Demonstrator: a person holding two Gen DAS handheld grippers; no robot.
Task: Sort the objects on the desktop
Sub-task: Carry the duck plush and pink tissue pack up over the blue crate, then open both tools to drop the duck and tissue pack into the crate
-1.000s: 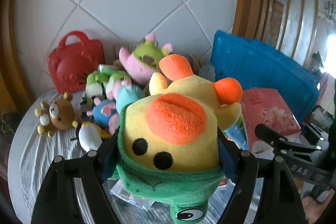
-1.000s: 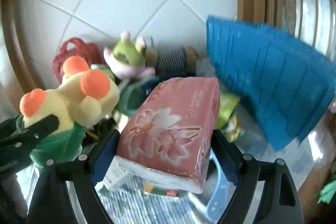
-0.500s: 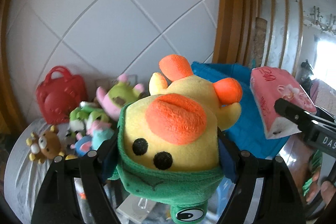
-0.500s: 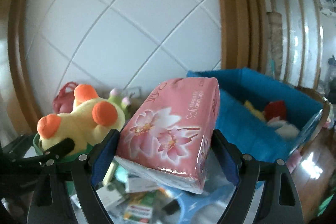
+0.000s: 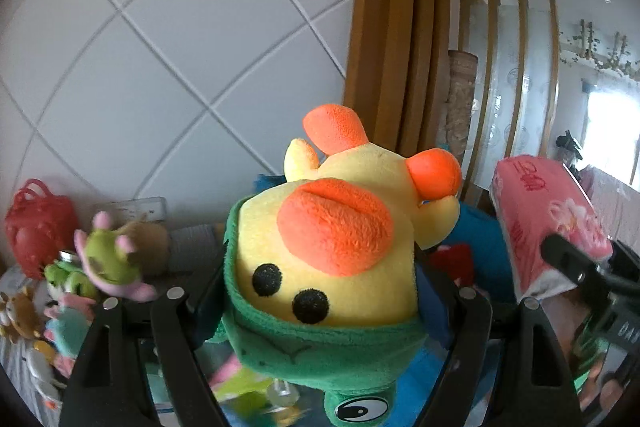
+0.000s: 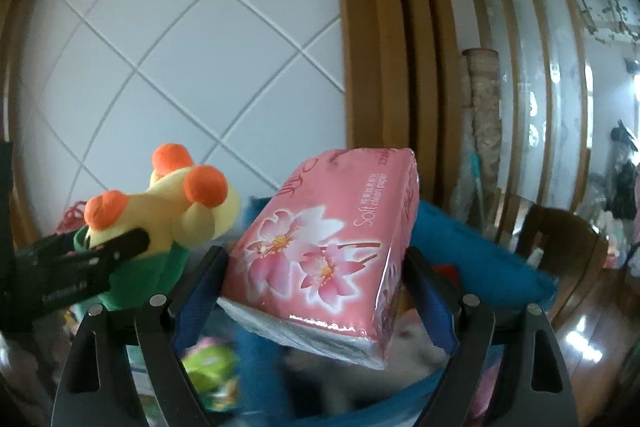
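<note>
1. Left gripper (image 5: 320,291) clamps the duck plush (image 5: 332,255); right gripper (image 6: 316,291) clamps the tissue pack (image 6: 324,247), both held aloft.
2. Centre each over the blue bin (image 6: 480,251) before lowering.
3. Release separately to avoid collision.

White diamond-tiled wall (image 5: 168,39), wooden frame (image 6: 384,39)

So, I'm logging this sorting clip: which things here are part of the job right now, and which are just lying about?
In hand:
- duck plush, clamped in the left gripper
- pink tissue pack, clamped in the right gripper
- blue bin, likely the destination

Lying about:
- red bag
- green-and-pink plush
- bear plush
</note>
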